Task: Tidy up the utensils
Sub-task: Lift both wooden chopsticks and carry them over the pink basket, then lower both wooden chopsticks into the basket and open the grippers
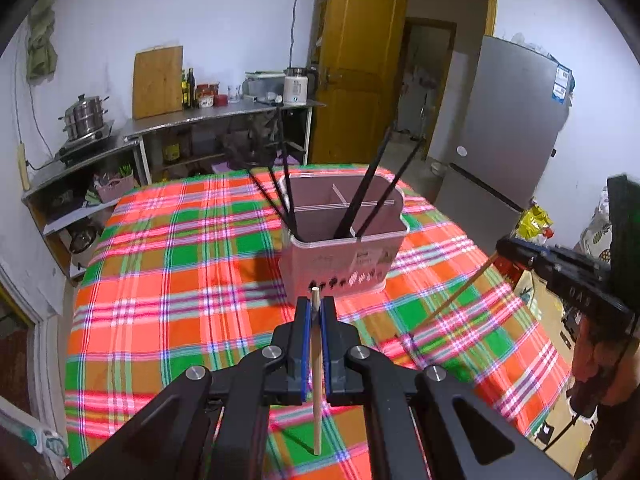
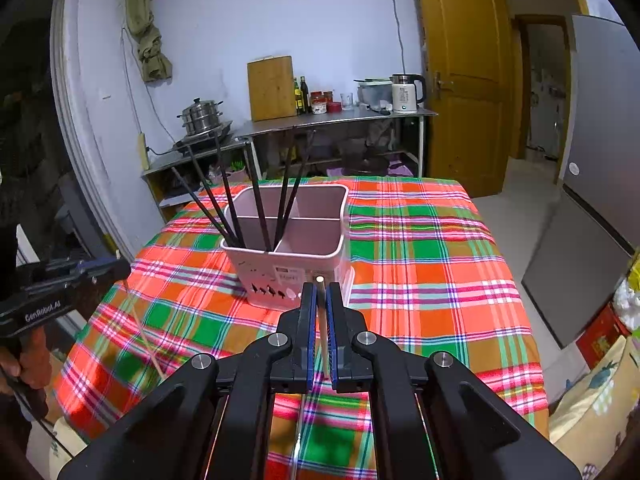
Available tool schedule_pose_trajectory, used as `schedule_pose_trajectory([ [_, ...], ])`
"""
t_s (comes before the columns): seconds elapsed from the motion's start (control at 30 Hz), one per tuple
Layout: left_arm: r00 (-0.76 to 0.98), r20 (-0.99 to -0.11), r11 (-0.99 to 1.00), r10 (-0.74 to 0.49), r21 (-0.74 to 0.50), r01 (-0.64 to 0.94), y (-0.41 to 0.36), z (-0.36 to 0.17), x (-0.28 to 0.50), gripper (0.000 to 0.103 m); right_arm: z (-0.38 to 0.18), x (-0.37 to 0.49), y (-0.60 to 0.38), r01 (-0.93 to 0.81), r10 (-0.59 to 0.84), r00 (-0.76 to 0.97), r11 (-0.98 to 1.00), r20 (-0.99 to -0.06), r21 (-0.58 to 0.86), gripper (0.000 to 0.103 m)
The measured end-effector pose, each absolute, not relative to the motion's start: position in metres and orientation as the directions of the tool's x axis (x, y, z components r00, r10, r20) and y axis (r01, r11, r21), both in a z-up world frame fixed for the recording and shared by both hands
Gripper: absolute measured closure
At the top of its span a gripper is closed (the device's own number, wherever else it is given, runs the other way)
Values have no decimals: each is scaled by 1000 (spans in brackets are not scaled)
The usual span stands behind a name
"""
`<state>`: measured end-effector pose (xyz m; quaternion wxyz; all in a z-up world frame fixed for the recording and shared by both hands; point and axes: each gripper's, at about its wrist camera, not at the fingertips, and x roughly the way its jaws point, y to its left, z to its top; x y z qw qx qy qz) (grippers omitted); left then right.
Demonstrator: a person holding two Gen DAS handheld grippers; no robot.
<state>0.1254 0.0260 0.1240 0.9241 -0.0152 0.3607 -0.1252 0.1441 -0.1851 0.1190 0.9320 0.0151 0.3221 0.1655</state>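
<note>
- Nearest, we are clamping one pale wooden chopstick [image 1: 317,376] in the left gripper [image 1: 316,308], jaws closed on its shaft, tip poking just past the pads.
- We are likewise pinching a second wooden chopstick [image 2: 322,320] in the right gripper [image 2: 319,292], held end-on toward the camera.
- Beyond, the pink utensil holder [image 2: 296,264] is standing on the plaid tablecloth [image 2: 420,264], its divided compartments already holding black chopsticks [image 2: 228,200] that are leaning outward.
- We are judging the risks: a thin stick may pivot in the pads, strike the holder's rim, or tangle with the leaning black chopsticks and tip the light holder.
</note>
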Motion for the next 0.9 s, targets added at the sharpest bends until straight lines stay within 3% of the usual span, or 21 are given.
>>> schedule_pose_trajectory([
  [0.43,714,-654,966,-250,-117,231,38,133,89,99,120,133,-182,-305,312,735,945,-602,118,98],
  [0.9,759,-586,959,-284,-167,229,40,179,127,99,156,136,-172,-327,347,781,936,-520,133,98],
])
